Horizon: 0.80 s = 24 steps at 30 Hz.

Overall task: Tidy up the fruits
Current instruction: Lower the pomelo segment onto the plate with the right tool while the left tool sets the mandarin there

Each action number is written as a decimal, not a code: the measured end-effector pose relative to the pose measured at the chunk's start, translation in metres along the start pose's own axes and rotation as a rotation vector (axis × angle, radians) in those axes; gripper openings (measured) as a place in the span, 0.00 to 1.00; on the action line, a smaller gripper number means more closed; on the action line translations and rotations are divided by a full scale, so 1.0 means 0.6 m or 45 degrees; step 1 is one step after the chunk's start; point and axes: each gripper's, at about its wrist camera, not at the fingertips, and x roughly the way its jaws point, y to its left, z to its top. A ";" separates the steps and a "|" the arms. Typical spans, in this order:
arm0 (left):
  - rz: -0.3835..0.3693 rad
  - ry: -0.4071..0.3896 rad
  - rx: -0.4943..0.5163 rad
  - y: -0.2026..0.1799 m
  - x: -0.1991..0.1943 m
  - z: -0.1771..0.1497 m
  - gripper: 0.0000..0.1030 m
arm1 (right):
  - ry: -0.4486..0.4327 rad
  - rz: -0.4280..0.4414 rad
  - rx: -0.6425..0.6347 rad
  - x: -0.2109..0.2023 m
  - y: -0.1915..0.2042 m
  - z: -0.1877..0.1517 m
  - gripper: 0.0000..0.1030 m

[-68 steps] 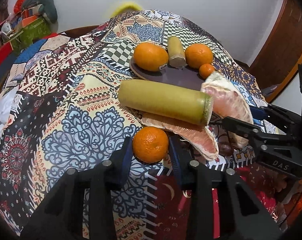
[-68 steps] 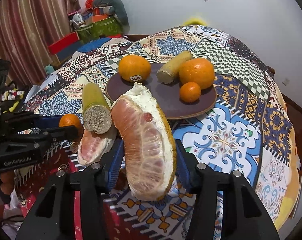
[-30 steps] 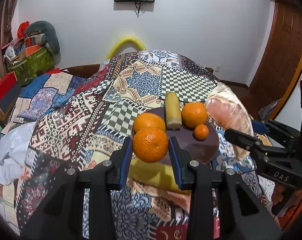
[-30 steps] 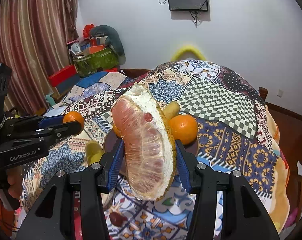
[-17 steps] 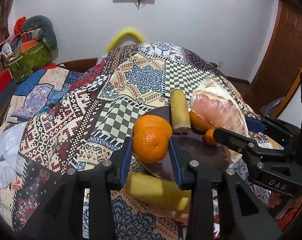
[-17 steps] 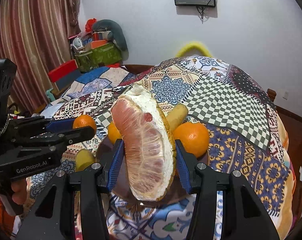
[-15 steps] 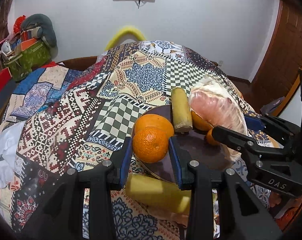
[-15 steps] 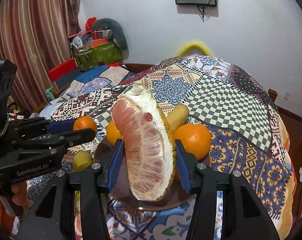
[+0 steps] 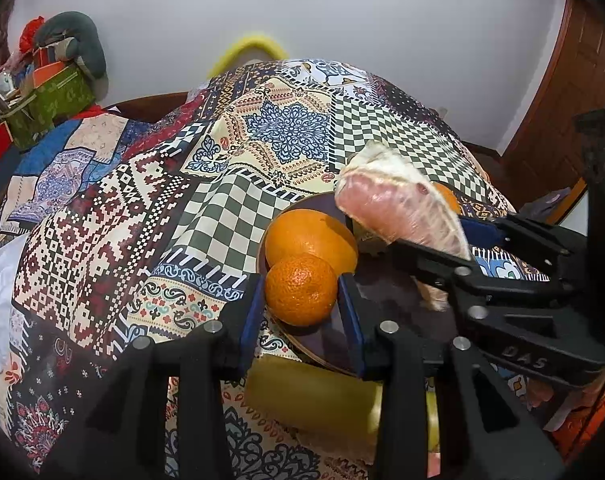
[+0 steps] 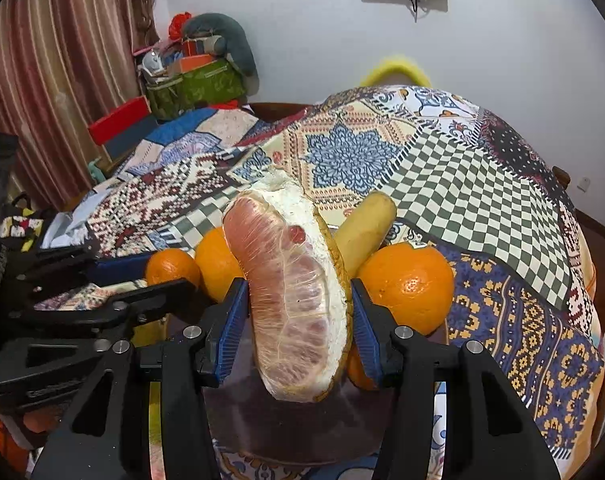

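While the left gripper (image 9: pixel 301 302) is clamped on a small orange (image 9: pixel 301 289) at the lower middle of its frame, over the near rim of a dark plate (image 9: pixel 398 292), a bigger orange (image 9: pixel 310 236) sits on the plate just behind it. At the centre of the right wrist frame the right gripper (image 10: pixel 298 328) is clamped on a peeled pomelo wedge (image 10: pixel 294 300), held above the plate (image 10: pixel 302 424). Another orange (image 10: pixel 408 286) lies to the right of the wedge on the plate, and the patterned cloth (image 10: pixel 462 184) fills the upper right.
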 end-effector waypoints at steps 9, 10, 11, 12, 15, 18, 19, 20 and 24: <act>-0.002 0.024 0.013 -0.005 0.010 0.000 0.36 | 0.064 0.013 0.019 0.022 -0.006 -0.006 0.46; -0.002 0.026 0.013 -0.006 0.010 0.000 0.36 | 0.069 0.019 0.025 0.022 -0.008 -0.006 0.46; -0.003 0.027 0.013 -0.006 0.010 0.000 0.36 | 0.072 0.022 0.030 0.023 -0.010 -0.006 0.47; -0.005 0.029 0.013 -0.006 0.010 -0.001 0.36 | 0.077 0.024 0.037 0.023 -0.012 -0.006 0.47; -0.013 0.033 0.010 -0.006 0.008 -0.002 0.37 | 0.092 0.020 0.049 0.024 -0.016 -0.008 0.47; -0.018 0.030 0.009 -0.006 0.003 -0.002 0.39 | 0.089 0.009 0.058 0.017 -0.018 -0.011 0.47; -0.019 0.029 0.009 -0.007 0.000 -0.003 0.39 | 0.082 0.006 0.061 0.011 -0.019 -0.011 0.47; -0.018 0.027 0.009 -0.008 -0.002 -0.003 0.39 | 0.077 0.005 0.063 0.008 -0.020 -0.011 0.47; -0.018 0.011 0.009 -0.011 -0.020 -0.004 0.39 | 0.042 0.000 0.056 -0.019 -0.019 -0.009 0.47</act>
